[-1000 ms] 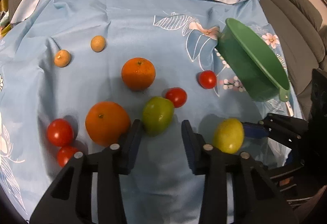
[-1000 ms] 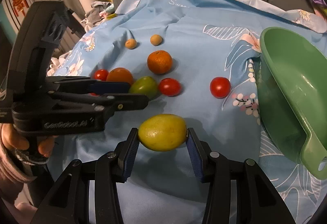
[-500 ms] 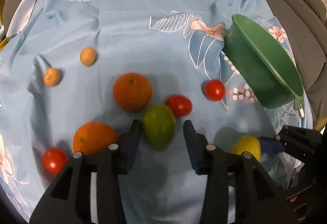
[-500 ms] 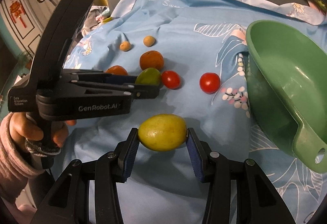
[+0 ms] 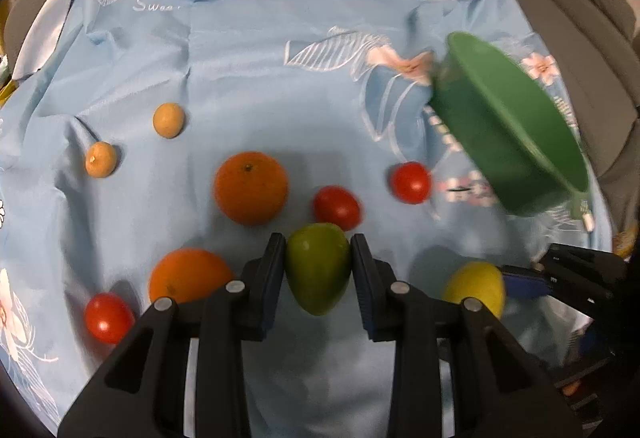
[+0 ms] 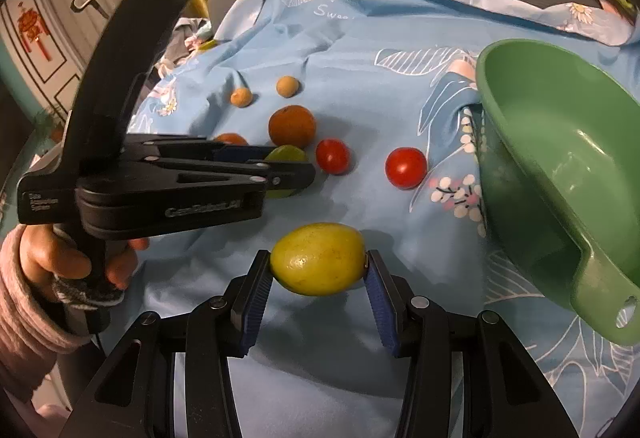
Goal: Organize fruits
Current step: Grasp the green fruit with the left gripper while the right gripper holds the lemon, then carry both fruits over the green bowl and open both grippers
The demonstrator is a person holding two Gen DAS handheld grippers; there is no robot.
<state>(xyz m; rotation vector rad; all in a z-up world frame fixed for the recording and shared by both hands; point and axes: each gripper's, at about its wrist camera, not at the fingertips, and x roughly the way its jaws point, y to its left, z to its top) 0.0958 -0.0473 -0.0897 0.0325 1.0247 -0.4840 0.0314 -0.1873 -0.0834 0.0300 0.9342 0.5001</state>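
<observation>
My left gripper (image 5: 318, 270) is shut on a green fruit (image 5: 318, 270), its pads pressed on both sides. My right gripper (image 6: 318, 270) is shut on a yellow-green fruit (image 6: 318, 258), held above the cloth; that fruit also shows in the left wrist view (image 5: 476, 288). A green bowl with a handle (image 6: 560, 174) stands to the right, tilted on the cloth, and shows in the left wrist view (image 5: 504, 126). The left gripper (image 6: 296, 168) is left of the right one in the right wrist view.
On the blue flowered cloth (image 5: 260, 58) lie two oranges (image 5: 251, 188) (image 5: 188, 274), three red tomatoes (image 5: 336, 208) (image 5: 410, 182) (image 5: 108, 318) and two small tan fruits (image 5: 169, 120) (image 5: 101, 165). Grey sofa cushions (image 5: 580, 18) lie behind and to the right.
My left gripper moved forward around the green fruit and closed on it. My right gripper kept its hold on the yellow-green fruit and shifted slightly toward the bowl.
</observation>
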